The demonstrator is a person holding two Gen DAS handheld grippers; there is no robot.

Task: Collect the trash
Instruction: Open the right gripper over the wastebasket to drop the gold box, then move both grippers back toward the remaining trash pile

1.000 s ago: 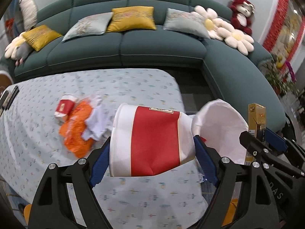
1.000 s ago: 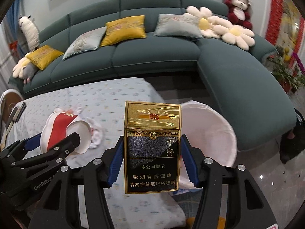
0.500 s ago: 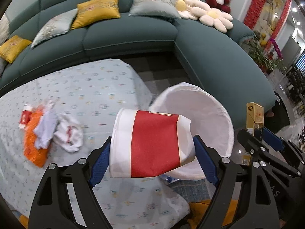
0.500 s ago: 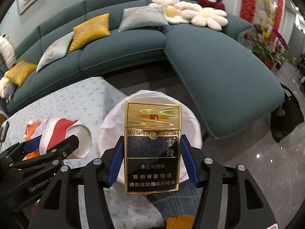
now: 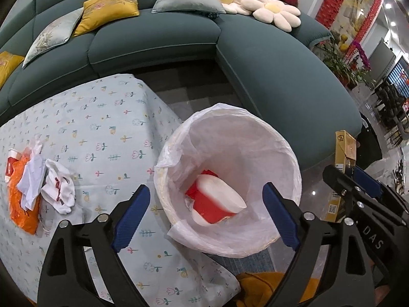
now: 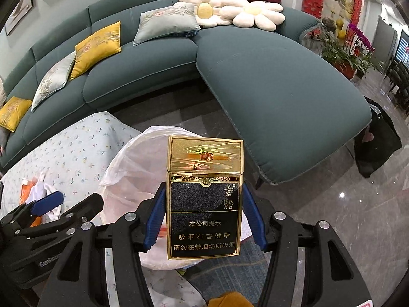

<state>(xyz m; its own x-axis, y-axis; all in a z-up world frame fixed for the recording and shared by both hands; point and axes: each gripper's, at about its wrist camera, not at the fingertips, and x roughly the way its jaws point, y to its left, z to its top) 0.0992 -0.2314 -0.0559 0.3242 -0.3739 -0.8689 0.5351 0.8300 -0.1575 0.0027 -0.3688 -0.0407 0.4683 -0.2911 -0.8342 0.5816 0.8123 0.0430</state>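
Trash bin (image 5: pixel 286 153) holds red-white cup (image 5: pixel 217 203) under freshly opened, empty left gripper (image 5: pixel 205 213).

Three lines of gold Chinese print, 本公司提示, 吸烟有害健康 and 请勿在禁烟场所吸烟, are carried on the black lower face of the gold-and-black cardboard cigarette pack (image 6: pixel 204 199) at the centre of the right wrist view. "GenRobot" is partly legible on the black plastic left gripper (image 6: pixel 74 202) at lower left. In the left wrist view, "DAS" is printed on the black plastic right gripper (image 5: pixel 358 179) at lower right.
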